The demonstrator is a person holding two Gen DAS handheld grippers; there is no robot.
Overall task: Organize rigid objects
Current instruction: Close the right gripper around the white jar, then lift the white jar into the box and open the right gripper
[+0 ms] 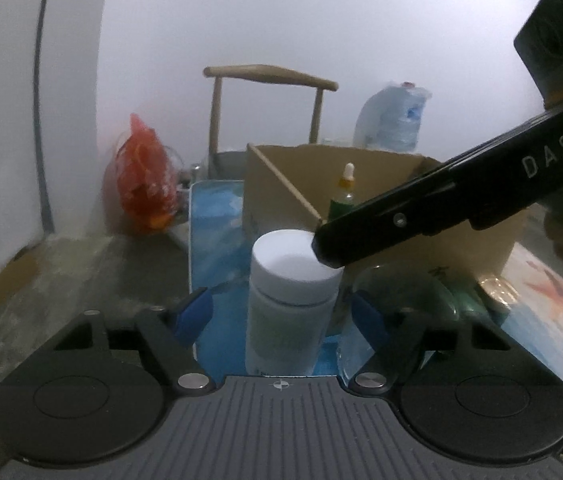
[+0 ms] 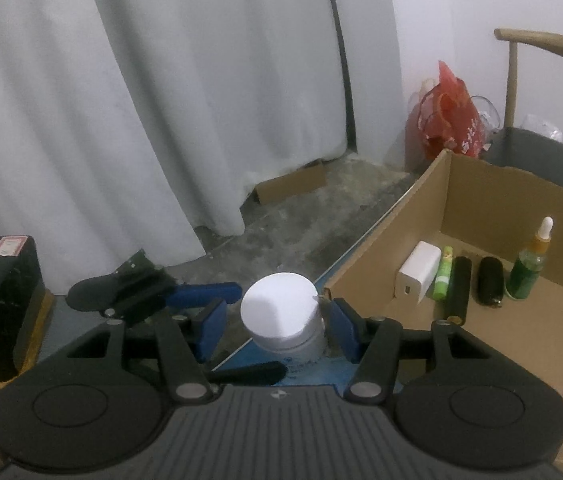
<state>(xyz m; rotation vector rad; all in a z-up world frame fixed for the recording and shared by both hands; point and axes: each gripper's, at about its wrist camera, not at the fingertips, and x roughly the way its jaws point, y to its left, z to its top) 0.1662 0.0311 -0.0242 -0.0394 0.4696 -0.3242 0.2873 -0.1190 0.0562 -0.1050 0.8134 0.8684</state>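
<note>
A white-capped bottle (image 1: 289, 300) stands upright on a blue mat (image 1: 217, 216), between the open blue fingers of my left gripper (image 1: 283, 312), not touching them. In the right wrist view the same bottle (image 2: 281, 316) sits between the fingers of my right gripper (image 2: 277, 322), also open, with small gaps on both sides. The right gripper's body (image 1: 441, 200) reaches over the bottle cap in the left wrist view. A cardboard box (image 2: 481, 208) to the right holds a white charger (image 2: 417, 276), a green tube (image 2: 443, 278), two black items and a green dropper bottle (image 2: 529, 264).
A wooden chair (image 1: 265, 80) and a red bag (image 1: 141, 176) stand behind the box. A water jug (image 1: 397, 116) is at the back right. White curtains (image 2: 121, 100) hang at the left. Glass items (image 1: 441, 296) lie right of the bottle.
</note>
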